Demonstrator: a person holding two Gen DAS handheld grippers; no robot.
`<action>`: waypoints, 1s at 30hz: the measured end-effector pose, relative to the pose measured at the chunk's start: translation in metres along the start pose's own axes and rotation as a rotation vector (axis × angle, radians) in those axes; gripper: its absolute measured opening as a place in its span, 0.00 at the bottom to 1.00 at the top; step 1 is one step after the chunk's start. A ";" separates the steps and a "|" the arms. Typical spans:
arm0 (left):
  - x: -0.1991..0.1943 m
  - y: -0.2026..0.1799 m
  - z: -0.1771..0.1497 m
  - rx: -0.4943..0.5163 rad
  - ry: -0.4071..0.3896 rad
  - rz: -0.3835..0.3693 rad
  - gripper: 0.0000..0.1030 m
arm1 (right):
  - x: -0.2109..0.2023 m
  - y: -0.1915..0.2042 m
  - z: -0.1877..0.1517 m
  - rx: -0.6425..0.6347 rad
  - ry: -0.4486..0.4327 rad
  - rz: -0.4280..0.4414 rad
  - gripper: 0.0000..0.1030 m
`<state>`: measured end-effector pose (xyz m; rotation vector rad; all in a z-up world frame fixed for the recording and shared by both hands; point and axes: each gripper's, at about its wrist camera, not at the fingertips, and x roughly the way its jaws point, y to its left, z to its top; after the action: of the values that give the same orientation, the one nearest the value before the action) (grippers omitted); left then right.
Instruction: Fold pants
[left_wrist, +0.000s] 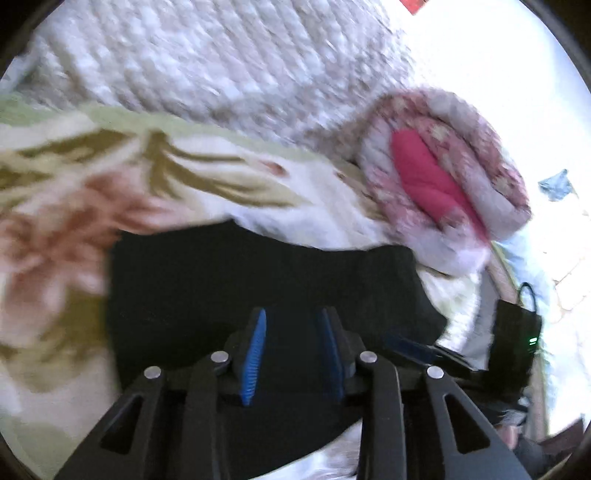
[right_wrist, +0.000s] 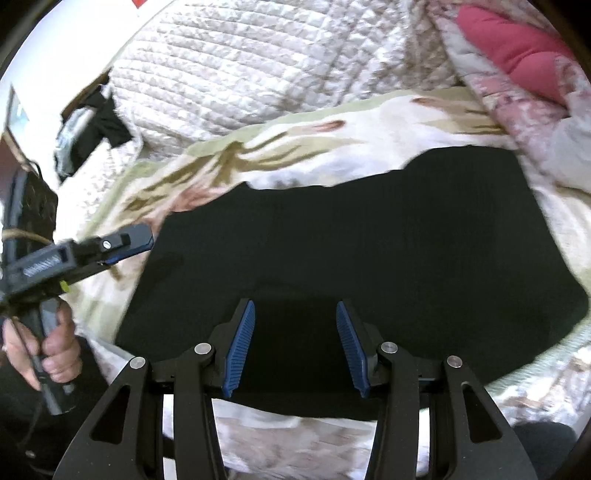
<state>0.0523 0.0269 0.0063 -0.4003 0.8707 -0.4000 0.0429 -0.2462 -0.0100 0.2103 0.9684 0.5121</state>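
The black pants (right_wrist: 351, 251) lie folded into a compact rectangle on a floral blanket (right_wrist: 229, 155); they also show in the left wrist view (left_wrist: 258, 280). My left gripper (left_wrist: 293, 321) is open and empty, hovering over the pants' near part. My right gripper (right_wrist: 295, 314) is open and empty, above the pants' near edge. The left gripper (right_wrist: 129, 240) shows from the side in the right wrist view, at the pants' left edge. The right gripper's fingers (left_wrist: 406, 347) show at the pants' right edge in the left wrist view.
A white quilted bedspread (right_wrist: 240, 66) lies beyond the blanket. A rolled pink and floral quilt (left_wrist: 436, 177) sits at the right, close to the pants. A dark garment (right_wrist: 99, 122) lies at the far left of the bed.
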 end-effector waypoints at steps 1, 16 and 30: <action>-0.006 0.007 -0.001 0.002 -0.016 0.051 0.33 | 0.003 0.001 0.001 0.004 0.005 0.017 0.45; -0.016 0.066 -0.040 -0.054 0.019 0.229 0.33 | 0.064 0.003 0.027 0.079 0.102 0.212 0.41; -0.022 0.061 -0.033 -0.031 -0.001 0.226 0.33 | 0.053 -0.004 0.021 0.077 0.071 0.149 0.03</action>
<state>0.0237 0.0838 -0.0287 -0.3261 0.9115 -0.1782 0.0864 -0.2212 -0.0384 0.3369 1.0476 0.6227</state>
